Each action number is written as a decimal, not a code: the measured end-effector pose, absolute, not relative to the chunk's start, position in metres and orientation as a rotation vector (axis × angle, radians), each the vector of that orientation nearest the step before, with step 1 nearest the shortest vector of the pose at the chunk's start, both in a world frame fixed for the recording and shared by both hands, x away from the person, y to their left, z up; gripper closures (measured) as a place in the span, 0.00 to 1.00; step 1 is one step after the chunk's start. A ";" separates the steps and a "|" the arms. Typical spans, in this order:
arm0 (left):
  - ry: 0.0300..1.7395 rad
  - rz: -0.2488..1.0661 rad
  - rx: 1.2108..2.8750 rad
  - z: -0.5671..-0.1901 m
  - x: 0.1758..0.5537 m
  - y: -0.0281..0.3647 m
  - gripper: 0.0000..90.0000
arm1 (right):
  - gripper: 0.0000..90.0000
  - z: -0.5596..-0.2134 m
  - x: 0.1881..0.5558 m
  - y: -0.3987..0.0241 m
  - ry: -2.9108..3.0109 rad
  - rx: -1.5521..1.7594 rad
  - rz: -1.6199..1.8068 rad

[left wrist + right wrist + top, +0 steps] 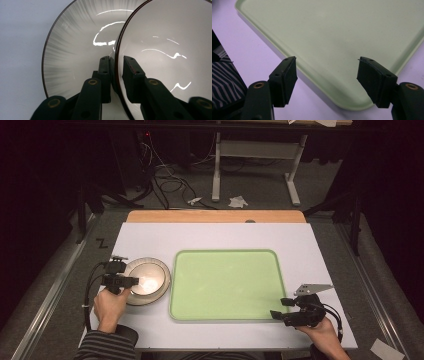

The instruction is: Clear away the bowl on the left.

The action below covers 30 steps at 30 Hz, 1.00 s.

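Gripping the near rim of the bowl point(175, 45), my left claw point(116, 75) is pinched almost closed on it; the bowl sits in a plate point(161, 292) by the desk's point(210, 237) left edge. Beside it lies the green tray point(227, 282). My right claw point(327, 80) hangs wide apart, holding nothing, over the tray's near right corner.

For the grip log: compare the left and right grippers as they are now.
The left gripper is shut on the bowl rim; the right gripper is open, holding nothing. The left sits beside the green tray; the right sits at the tray's near right corner. Both have black jaws.
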<state>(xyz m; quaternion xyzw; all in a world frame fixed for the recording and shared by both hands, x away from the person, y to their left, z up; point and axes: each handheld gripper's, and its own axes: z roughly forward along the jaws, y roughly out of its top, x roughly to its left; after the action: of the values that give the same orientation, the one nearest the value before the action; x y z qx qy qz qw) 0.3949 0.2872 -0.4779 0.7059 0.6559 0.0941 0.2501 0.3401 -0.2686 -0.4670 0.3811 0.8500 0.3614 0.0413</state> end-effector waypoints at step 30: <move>1.750 0.181 1.836 -0.475 0.394 0.291 0.91 | 0.36 -0.467 0.341 -0.268 2.612 1.165 1.104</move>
<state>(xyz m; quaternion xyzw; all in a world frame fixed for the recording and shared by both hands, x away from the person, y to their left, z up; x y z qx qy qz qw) 0.3943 0.2913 -0.4750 0.6899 0.6577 0.0682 0.2947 0.3408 -0.2685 -0.4673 0.3797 0.8514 0.3600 0.0378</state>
